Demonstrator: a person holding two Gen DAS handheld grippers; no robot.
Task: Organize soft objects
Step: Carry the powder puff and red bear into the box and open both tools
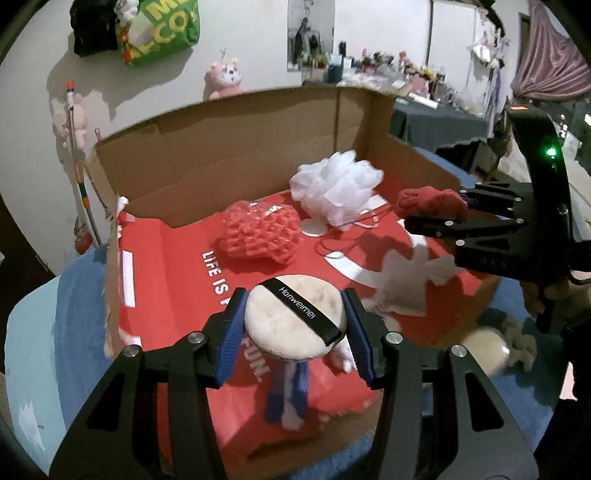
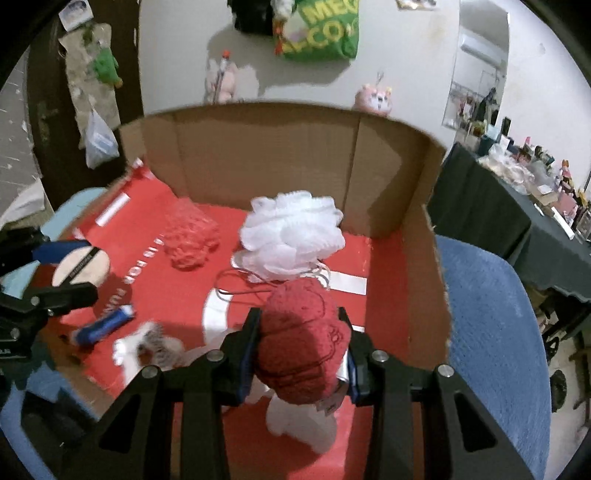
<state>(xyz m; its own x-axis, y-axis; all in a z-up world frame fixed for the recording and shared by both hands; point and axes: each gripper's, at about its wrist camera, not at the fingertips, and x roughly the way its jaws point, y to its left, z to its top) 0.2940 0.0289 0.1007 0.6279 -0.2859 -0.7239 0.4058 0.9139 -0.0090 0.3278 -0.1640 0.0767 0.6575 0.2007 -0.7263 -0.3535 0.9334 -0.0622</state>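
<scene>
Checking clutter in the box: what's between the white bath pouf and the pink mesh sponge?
Nothing: only bare red box liner shows between the white bath pouf and the pink mesh sponge, clearest in the right wrist view.

One cardboard box [image 1: 236,147] is recorded. Inside it, one white bath pouf [image 1: 332,188] and one pink mesh sponge [image 1: 262,232] are counted. One round cream powder puff [image 1: 295,317] and one red knitted item [image 2: 301,339] are noted. One blue-and-white item [image 2: 105,325] is counted. Two pink plush toys [image 1: 225,79] [image 1: 70,118] are seen at the wall, and one green bag [image 1: 162,29].
</scene>
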